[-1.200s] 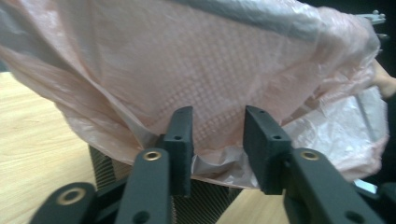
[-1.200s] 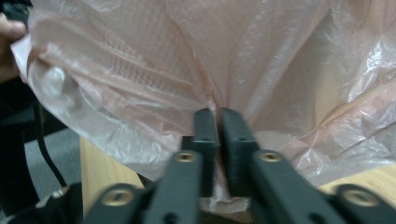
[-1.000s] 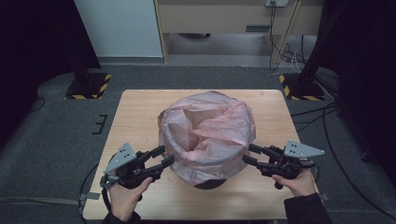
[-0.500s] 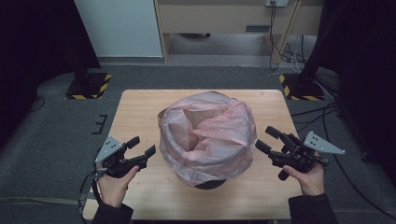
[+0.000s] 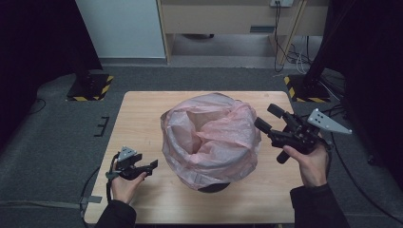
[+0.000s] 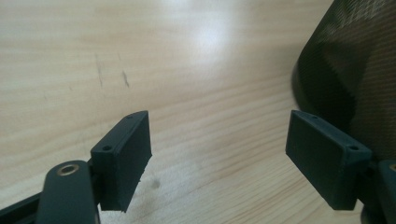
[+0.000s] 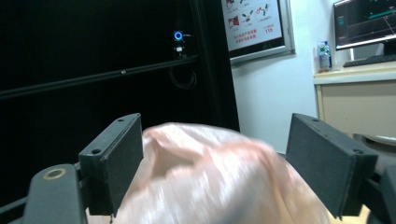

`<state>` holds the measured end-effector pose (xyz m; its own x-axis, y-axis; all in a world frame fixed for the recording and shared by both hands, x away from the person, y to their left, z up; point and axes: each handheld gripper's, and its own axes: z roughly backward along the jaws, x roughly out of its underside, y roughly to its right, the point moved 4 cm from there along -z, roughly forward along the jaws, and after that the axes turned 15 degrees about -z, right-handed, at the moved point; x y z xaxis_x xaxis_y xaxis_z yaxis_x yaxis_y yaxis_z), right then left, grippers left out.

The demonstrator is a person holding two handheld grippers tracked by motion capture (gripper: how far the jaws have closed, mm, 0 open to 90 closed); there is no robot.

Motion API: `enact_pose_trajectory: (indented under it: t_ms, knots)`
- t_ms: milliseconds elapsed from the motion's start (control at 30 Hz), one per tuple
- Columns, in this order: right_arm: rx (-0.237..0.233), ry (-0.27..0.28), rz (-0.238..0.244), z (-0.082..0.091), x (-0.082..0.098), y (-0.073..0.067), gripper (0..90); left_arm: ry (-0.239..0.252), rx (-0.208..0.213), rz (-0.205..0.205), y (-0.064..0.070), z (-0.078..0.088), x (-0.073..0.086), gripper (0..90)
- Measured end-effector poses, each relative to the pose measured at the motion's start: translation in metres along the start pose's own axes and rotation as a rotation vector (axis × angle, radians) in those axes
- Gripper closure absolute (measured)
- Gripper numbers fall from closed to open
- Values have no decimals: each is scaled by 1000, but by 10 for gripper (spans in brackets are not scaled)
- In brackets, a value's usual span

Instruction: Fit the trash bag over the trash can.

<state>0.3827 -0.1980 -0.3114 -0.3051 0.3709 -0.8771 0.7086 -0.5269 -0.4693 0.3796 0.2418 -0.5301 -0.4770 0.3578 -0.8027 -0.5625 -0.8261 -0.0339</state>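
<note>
The thin pink plastic bag (image 5: 211, 137), draped over the dark mesh bin (image 6: 355, 74), sits mid-table. Left gripper (image 5: 142, 167), low beside it, and right gripper (image 5: 266, 118), raised, have just been opening, empty. The rim should be pinched evenly.

light wood bench (image 5: 142, 118), square-ish, grain running left-right, standing on grey carpeted floor (image 5: 57, 142). one thing sits on it: a dark mesh bin (image 6: 355, 70) near centre, lined with a pink plastic bag (image 5: 211, 137) draped over the rim. a few small dark marks on the bench surface.
</note>
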Motion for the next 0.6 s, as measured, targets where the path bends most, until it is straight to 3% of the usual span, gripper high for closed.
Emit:
enact_pose_trajectory:
  t_ms: [133,267,467,600]
  knots:
    - [-16,-18,13,-18,-12,-13,180,-63,38,18,2,-14,10,200]
    - [-31,-32,19,-37,-21,-24,177,-117,43,-36,8,-24,14,182]
    - [-37,-39,32,-65,-33,-40,169,-119,11,-101,12,-30,13,147]
    - [-20,-57,64,-82,-36,-49,165,-118,3,-109,13,-31,13,138]
